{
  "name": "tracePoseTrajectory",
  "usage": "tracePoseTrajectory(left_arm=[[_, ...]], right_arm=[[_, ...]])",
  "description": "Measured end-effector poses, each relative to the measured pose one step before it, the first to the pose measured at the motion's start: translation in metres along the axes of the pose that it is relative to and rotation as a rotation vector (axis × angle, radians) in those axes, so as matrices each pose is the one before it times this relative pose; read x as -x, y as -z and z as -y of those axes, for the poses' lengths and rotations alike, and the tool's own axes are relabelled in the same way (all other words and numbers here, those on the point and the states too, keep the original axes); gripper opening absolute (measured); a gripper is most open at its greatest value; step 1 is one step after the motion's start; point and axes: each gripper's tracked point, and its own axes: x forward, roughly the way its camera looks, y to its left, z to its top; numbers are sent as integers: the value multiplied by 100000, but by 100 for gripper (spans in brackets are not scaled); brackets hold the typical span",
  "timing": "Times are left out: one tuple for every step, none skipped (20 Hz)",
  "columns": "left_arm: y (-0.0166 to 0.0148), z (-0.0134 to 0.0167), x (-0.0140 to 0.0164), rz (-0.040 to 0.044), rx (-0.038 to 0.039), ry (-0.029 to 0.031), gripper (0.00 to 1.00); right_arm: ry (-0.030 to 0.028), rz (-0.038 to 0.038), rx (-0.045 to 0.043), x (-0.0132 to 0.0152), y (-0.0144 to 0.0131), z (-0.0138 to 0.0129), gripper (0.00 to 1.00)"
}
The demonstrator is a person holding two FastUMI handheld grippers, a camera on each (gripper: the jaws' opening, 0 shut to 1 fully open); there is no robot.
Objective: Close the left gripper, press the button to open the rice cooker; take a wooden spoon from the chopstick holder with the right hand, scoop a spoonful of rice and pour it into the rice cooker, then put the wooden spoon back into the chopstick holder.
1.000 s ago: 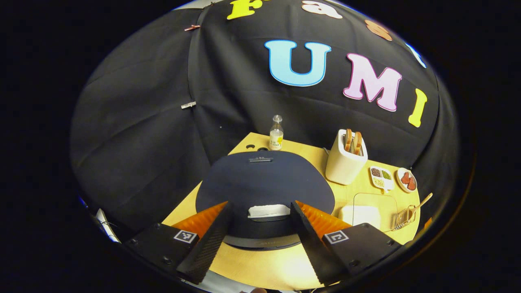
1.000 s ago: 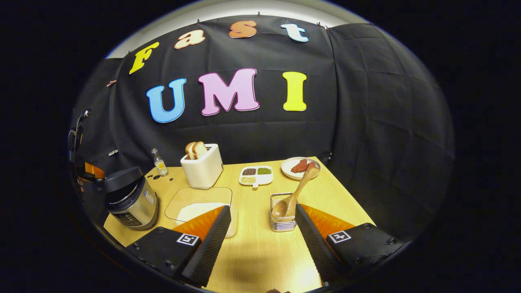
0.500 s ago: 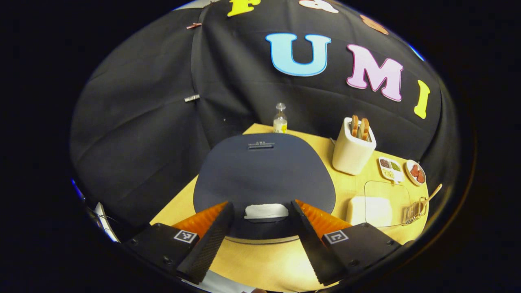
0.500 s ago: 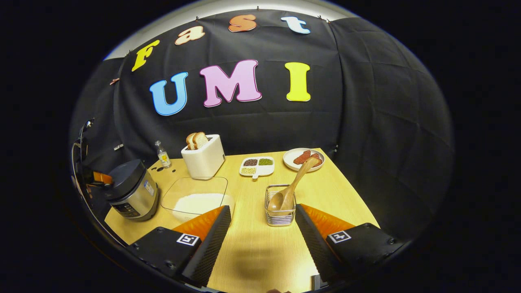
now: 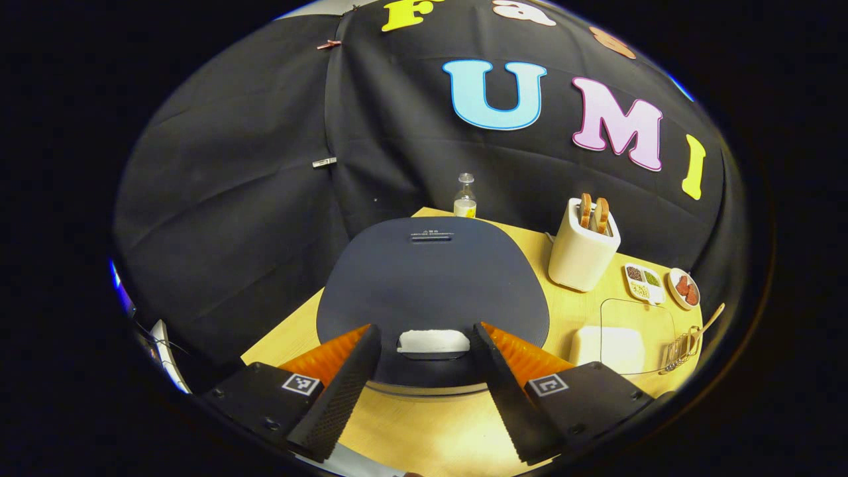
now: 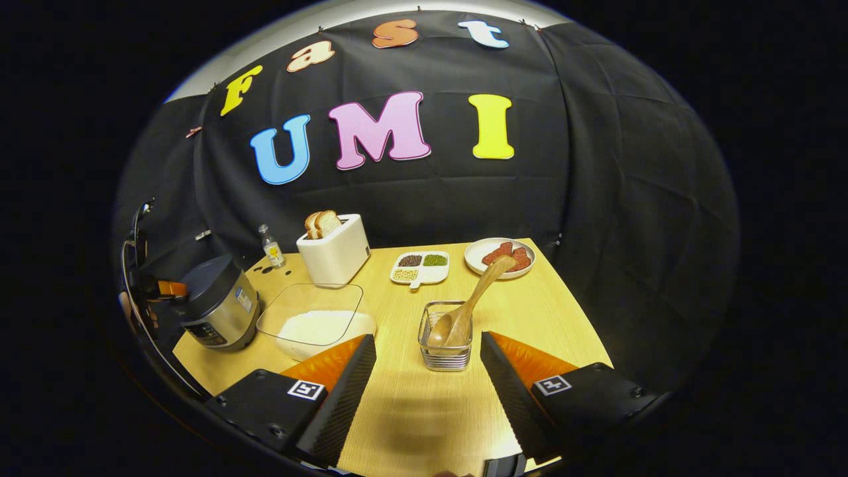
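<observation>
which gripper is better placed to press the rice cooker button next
Left. The left gripper hangs open just over the dark round rice cooker's pale lid button; the right gripper faces the wire chopstick holder.

A: what's around me here?
B: black cloth wall [image 6: 596,185] on every side, creased, panels clipped together at a seam [image 5: 331,99]

A: and above the cloth?
B: pale strip of ceiling or wall [image 6: 344,16] over its top edge, in my right gripper view

A: what's under me?
B: light wooden table [image 6: 424,411], pushed into the cloth corner. Floor I can't tell

A: light?
B: bright on the tabletop, soft shadow [image 6: 414,430] near my side. No window I can make out
</observation>
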Motion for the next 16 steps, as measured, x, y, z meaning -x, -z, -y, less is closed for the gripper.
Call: tracePoseTrajectory(left_arm=[[-76, 49, -15, -435, -804, 92, 99], [-35, 123, 320, 570, -329, 439, 99], [-417, 175, 422, 1278, 469, 439, 99], [-611, 343, 629, 2312, 202, 1232, 98], [-688, 568, 589, 3185, -283, 1599, 96], [-861, 664, 847, 3522, -730, 1821, 96], [-996, 633, 943, 2945, -773, 2092, 96], [-993, 627, 905, 2755, -328, 2284, 96], [-1112, 857, 852, 2496, 654, 3318, 96], [-1105, 1040, 996, 2440, 1621, 4068, 96], [-1159, 814, 878, 2269, 1001, 3441, 96], [-1192, 436, 711, 2300, 250, 2545, 96], [-1423, 364, 829, 2809, -345, 2461, 96], [-1320, 335, 611, 2244, -442, 2093, 96], [-1157, 216, 647, 1684, -666, 1923, 96], [-1055, 235, 753, 2052, -803, 1970, 96]], right_arm=[[-100, 728, -720, 142, -290, -73, 99], [-187, 1039, -648, 206, -410, -179, 99], [-56, 1344, 230, 218, -443, -232, 99], [78, 1395, 817, 90, -385, -156, 99], [216, 1217, 969, 86, -515, -260, 99], [479, 1136, 691, 106, -546, -211, 99], [109, 1156, 28, 42, -674, -373, 99], [82, 1862, -164, 251, -893, -512, 99], [505, 2529, 263, 194, -1158, -434, 99], [1063, 2655, 593, 299, -1157, -278, 99], [1227, 2292, 597, 137, -1082, -380, 99], [1749, 1644, -141, 135, -968, -475, 98], [2495, 1041, -1184, 233, -950, -446, 99], [1241, 2019, -2242, 356, -1150, -836, 99], [765, 3197, -2170, 443, -1547, -1008, 99], [669, 3751, -1212, 562, -1545, -786, 99]])
